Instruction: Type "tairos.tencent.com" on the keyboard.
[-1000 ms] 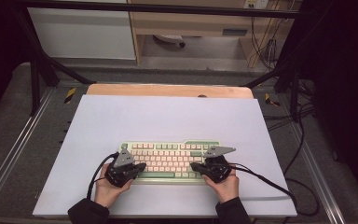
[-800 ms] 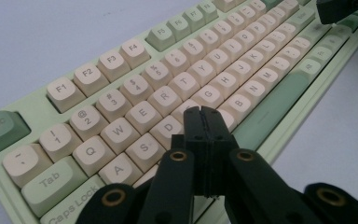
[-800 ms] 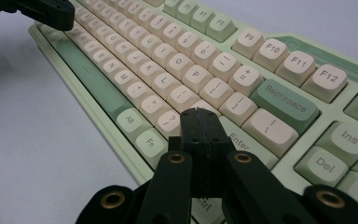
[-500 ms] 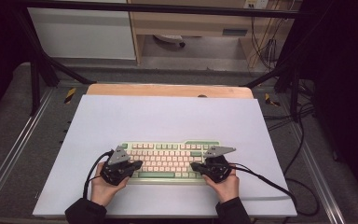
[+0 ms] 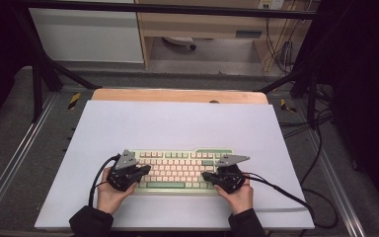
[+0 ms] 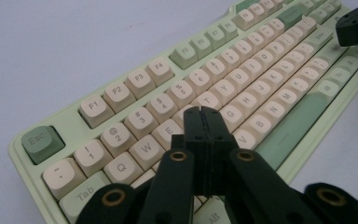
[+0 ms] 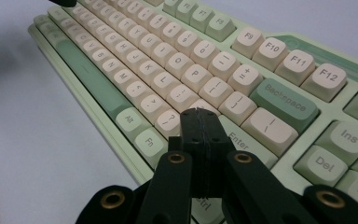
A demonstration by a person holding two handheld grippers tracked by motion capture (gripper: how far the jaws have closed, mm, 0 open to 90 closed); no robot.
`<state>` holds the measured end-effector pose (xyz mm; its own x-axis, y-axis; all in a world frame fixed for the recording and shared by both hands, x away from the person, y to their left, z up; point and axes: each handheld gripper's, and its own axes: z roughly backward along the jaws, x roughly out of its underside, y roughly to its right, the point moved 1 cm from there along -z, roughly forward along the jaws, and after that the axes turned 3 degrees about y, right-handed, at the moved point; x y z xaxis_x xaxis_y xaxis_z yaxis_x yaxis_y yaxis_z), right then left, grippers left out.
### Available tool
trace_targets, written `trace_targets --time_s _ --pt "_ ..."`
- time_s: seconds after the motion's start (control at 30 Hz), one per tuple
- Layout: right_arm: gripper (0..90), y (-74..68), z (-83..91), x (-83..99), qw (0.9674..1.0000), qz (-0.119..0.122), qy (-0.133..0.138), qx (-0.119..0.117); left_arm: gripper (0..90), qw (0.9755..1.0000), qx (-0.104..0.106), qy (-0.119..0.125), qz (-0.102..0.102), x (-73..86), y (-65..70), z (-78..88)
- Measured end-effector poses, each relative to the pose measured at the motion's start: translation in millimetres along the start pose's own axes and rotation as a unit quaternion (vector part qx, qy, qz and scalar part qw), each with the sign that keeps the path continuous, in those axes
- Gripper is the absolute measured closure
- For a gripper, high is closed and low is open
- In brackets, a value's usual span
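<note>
A pale green keyboard (image 5: 177, 157) with cream keys lies on the white mat near the front edge. My left gripper (image 5: 147, 170) is shut with nothing between its jaws. In the left gripper view its tips (image 6: 203, 112) hang over the keyboard (image 6: 121, 93) around the R and T keys. My right gripper (image 5: 205, 176) is also shut and empty. In the right gripper view its tips (image 7: 200, 114) sit above the keyboard (image 7: 284, 100) between the Enter key and the question-mark key. The right gripper (image 6: 356, 23) also pokes into the left gripper view at the top right.
The white mat (image 5: 177, 123) covers a wooden tabletop (image 5: 177, 95) with bare room behind and beside the keyboard. Black cables (image 5: 286, 190) trail from both grippers over the mat. Metal frame rails (image 5: 15, 153) run along the sides, and loose wires (image 5: 281, 44) hang at the back right.
My left gripper has shifted a little farther up over the keyboard's left end. The right gripper has stayed where it was. Both remain shut.
</note>
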<state>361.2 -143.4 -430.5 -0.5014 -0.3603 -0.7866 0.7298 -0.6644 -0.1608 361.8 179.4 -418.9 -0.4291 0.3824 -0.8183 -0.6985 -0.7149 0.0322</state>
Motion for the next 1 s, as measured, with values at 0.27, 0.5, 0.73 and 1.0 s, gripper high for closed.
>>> trace_targets --time_s 0.27,0.5,0.73,1.0 --pt "90.0 -0.1 -0.5 0.2 1.0 0.0 -0.001 0.0 90.0 1.0 -0.007 -0.001 0.007 -4.4 -4.7 -6.6" --pt "90.0 0.0 -0.6 0.2 1.0 -0.001 -0.001 0.0 90.0 0.9998 -0.012 -0.001 0.013 -4.4 -8.7 -12.9" --pt "90.0 0.2 -0.8 0.3 1.0 0.0 -0.001 -0.001 90.0 0.9997 -0.018 -0.004 0.015 -3.5 -10.9 -17.2" --pt "90.0 0.0 -0.3 0.1 1.0 0.0 -0.001 0.0 90.0 0.9996 -0.02 -0.014 0.009 -1.3 -9.9 -23.2"
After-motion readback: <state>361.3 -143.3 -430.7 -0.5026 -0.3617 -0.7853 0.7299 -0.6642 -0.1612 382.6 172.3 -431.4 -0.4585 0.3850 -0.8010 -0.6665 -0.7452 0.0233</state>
